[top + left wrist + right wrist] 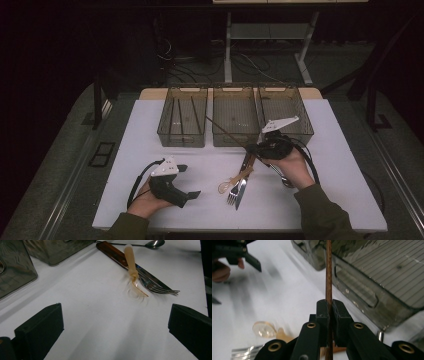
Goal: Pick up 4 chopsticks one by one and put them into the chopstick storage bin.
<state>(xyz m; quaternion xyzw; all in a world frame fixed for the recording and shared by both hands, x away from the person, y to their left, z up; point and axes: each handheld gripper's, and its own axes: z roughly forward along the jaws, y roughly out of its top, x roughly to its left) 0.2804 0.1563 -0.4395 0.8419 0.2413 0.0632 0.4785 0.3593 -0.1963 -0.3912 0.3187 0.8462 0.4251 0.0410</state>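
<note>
A thin, stiff, light chopstick (328,277) was pinched near its lower end by the right tongs (330,311), just before the middle bin (235,117); the left tongs (110,322) were held released.

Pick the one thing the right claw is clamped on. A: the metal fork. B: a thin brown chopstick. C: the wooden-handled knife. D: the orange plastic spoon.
B: in the right gripper view the right claw has its jaws shut on a thin brown chopstick that runs up toward the bins.
</note>
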